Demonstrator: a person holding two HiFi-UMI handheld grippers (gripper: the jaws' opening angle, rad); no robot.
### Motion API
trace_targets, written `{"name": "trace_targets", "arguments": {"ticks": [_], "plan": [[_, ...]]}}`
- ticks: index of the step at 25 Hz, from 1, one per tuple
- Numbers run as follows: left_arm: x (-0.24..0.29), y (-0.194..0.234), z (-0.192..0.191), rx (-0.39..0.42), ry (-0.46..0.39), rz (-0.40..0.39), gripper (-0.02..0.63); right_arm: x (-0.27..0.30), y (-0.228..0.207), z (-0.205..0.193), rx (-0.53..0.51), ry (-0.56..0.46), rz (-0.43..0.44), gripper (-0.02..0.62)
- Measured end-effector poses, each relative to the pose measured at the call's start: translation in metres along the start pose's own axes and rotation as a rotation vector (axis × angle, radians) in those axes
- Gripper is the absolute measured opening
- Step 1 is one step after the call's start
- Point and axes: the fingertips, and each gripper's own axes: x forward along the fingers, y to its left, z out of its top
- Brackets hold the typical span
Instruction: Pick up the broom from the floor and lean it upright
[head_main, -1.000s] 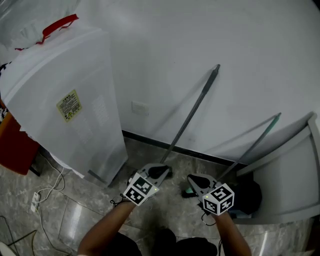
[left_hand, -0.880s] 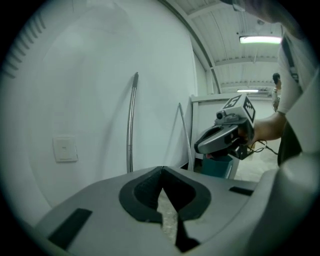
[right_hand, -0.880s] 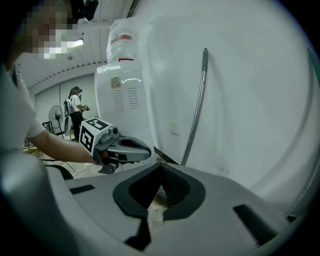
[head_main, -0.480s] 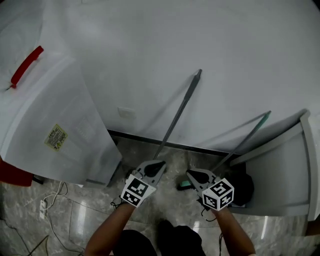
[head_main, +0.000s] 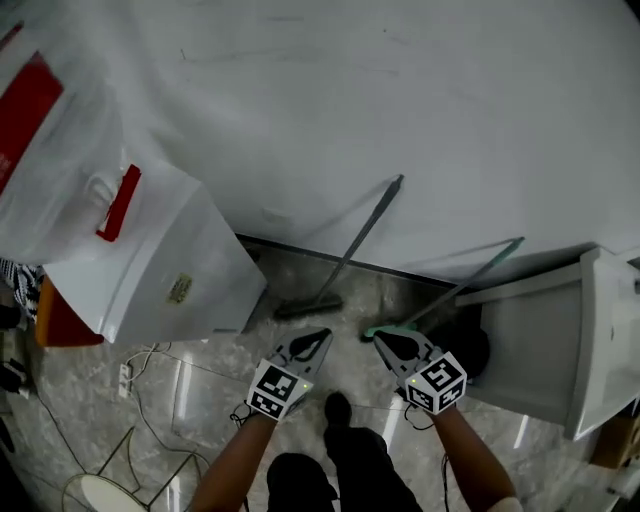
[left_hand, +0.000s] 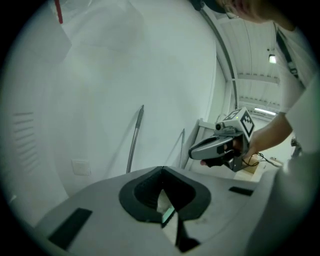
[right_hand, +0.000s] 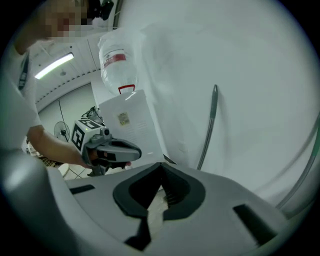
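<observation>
The broom (head_main: 360, 238) is up off the floor (head_main: 200, 395) and leans against the white wall (head_main: 420, 100). Its bristle head rests on the grey marble at the foot of the wall, and its grey handle slants up toward 1 o'clock until the tip meets the wall. Neither tool touches it.

In the head view the left hand-held gripper (head_main: 316, 340) is at 6 o'clock from the broom head, apart from it and pointing toward the wall. Its own view shows the two jaws brought together at the tips with nothing between them, and the broom handle rising at 11 o'clock beyond them.

The right hand-held gripper (head_main: 384, 342) is just beside the left one, at its 3 o'clock, also aimed at the wall. Its jaws meet at the tips too and hold nothing; in its view the broom handle stands at 1 o'clock past the jaws.

A second long-handled tool (head_main: 470, 278) with a green foot leans on the wall at 3 o'clock from the broom, its foot just ahead of the right hand-held gripper. An open white cabinet (head_main: 600, 330) stands at 3 o'clock from that tool. At 9 o'clock from the broom is a white appliance (head_main: 160, 270) wrapped in clear plastic, with a red handle on top. A power strip (head_main: 125, 375) lies on the floor at 7 o'clock from it.
</observation>
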Motion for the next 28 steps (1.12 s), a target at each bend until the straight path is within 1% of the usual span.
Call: {"name": "trace_targets", "arguments": {"ticks": [2, 6, 9, 11, 14, 17, 20, 23, 26, 28], "plan": [[-0.017, -0.013, 0.024, -0.005, 0.01, 0.008, 0.009, -0.016, 0.01, 0.031, 0.002, -0.004, 0.001, 0.002], [-0.045, -0.039, 0.073, 0.008, 0.034, 0.022, 0.009, -0.055, 0.025, 0.083, 0.031, -0.002, -0.024, 0.002], [-0.073, -0.065, 0.111, -0.019, 0.075, 0.025, 0.009, -0.096, 0.045, 0.117, 0.052, 0.001, -0.027, 0.002], [-0.086, -0.081, 0.146, -0.034, 0.084, 0.02, 0.009, -0.121, 0.05, 0.141, 0.058, -0.002, -0.033, 0.002], [-0.107, -0.105, 0.198, -0.039, 0.095, 0.027, 0.009, -0.155, 0.057, 0.173, 0.041, 0.006, -0.029, 0.002], [-0.13, -0.125, 0.24, -0.028, 0.095, 0.06, 0.009, -0.19, 0.067, 0.204, 0.01, 0.019, -0.017, 0.002], [-0.155, -0.145, 0.281, -0.017, 0.118, 0.072, 0.009, -0.216, 0.08, 0.235, 0.007, 0.021, -0.006, 0.002], [-0.174, -0.166, 0.314, -0.003, 0.128, 0.084, 0.009, -0.237, 0.092, 0.255, 0.009, 0.033, 0.006, 0.002], [-0.19, -0.19, 0.334, 0.023, 0.144, 0.092, 0.009, -0.257, 0.099, 0.271, -0.015, 0.032, 0.003, 0.002], [-0.197, -0.2, 0.347, 0.036, 0.113, 0.091, 0.011, -0.268, 0.106, 0.286, -0.032, 0.017, -0.001, 0.002]]}}
